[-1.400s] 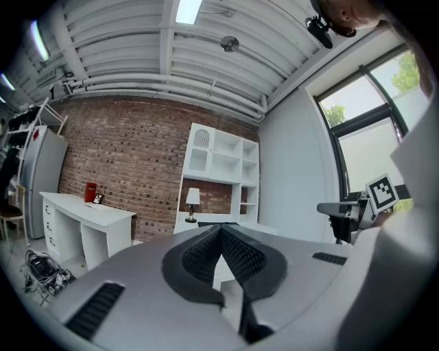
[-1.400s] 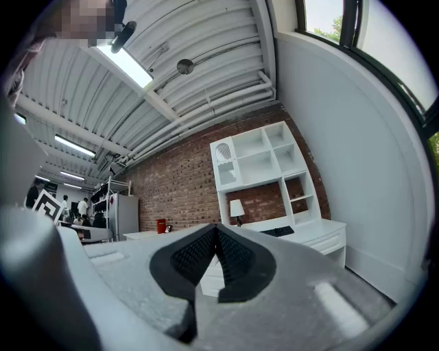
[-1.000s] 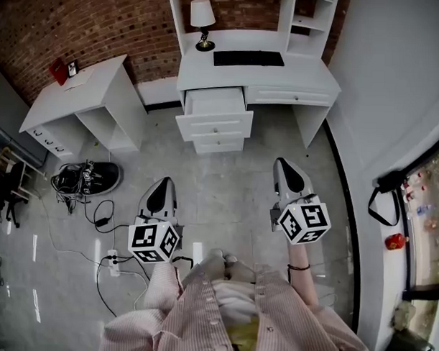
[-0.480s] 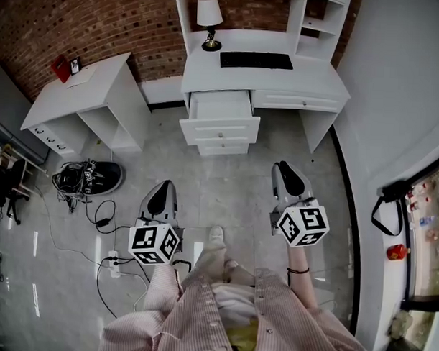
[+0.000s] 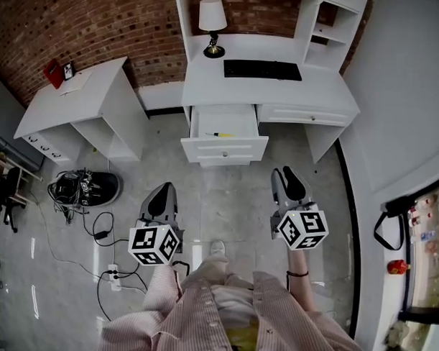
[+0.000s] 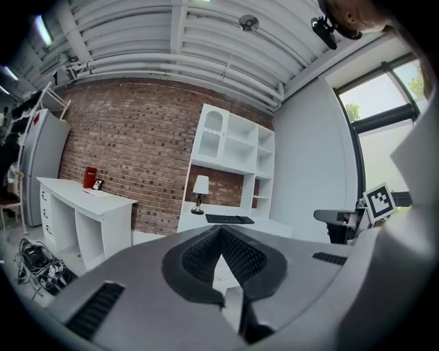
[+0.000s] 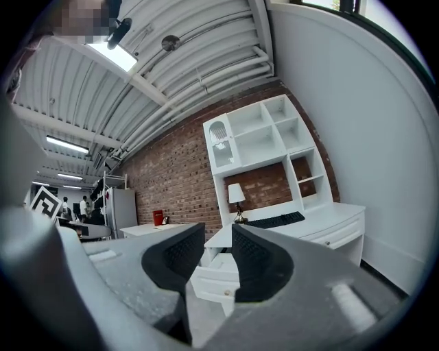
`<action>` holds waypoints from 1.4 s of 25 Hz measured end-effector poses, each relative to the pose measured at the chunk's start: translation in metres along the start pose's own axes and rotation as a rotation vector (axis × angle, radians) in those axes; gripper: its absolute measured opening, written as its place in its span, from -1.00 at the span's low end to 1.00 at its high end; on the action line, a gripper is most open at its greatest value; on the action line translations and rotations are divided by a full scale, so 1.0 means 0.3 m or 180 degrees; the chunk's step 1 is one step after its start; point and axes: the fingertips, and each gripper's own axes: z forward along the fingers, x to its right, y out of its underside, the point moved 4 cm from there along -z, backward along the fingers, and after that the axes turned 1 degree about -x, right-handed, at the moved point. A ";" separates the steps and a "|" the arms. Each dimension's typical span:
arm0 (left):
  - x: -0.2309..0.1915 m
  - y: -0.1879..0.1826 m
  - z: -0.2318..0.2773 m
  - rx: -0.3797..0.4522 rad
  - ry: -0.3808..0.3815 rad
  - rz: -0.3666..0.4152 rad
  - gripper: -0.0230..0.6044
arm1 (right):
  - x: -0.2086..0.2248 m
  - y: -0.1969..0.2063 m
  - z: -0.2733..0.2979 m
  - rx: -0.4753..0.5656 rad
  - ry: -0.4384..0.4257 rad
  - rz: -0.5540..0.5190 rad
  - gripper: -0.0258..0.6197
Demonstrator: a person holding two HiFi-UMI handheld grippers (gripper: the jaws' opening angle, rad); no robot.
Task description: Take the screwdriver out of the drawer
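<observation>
A screwdriver with a yellow handle (image 5: 219, 134) lies in the open top drawer (image 5: 224, 144) of the white desk (image 5: 273, 90). Both grippers are held above the floor, short of the desk and apart from it. My left gripper (image 5: 164, 187) points at the drawer's left side; in the left gripper view its pads meet at the tips (image 6: 219, 232), shut on nothing. My right gripper (image 5: 286, 172) points toward the desk right of the drawer. Its jaws have just been opening and stand apart (image 7: 218, 240) with nothing between them; the drawer (image 7: 218, 269) shows through the gap.
A lamp (image 5: 212, 23) and a black keyboard (image 5: 262, 70) sit on the desk. A second white desk (image 5: 71, 94) stands at the left. Cables and gear (image 5: 82, 184) and a power strip (image 5: 112, 259) lie on the floor at the left. A grey wall (image 5: 402, 105) runs along the right.
The person has stepped toward the desk and both grippers have moved forward with them. The drawer's inside with the screwdriver has come into view.
</observation>
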 end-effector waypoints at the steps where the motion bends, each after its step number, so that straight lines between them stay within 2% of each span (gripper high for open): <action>1: -0.017 -0.004 0.029 -0.0007 0.0009 -0.0005 -0.93 | 0.006 0.002 0.031 -0.0002 0.0013 0.0004 -0.59; 12: -0.165 -0.053 0.314 -0.0084 0.0149 -0.0056 -0.93 | 0.042 0.013 0.314 -0.0105 0.0088 0.0044 -0.44; 26: -0.260 -0.040 0.513 -0.0203 0.0243 -0.0143 -0.93 | 0.090 0.041 0.505 -0.0248 0.0142 0.0068 -0.44; 35: -0.312 -0.014 0.738 -0.0338 0.0149 -0.0197 -0.93 | 0.200 0.096 0.762 -0.0507 -0.0048 0.0089 -0.44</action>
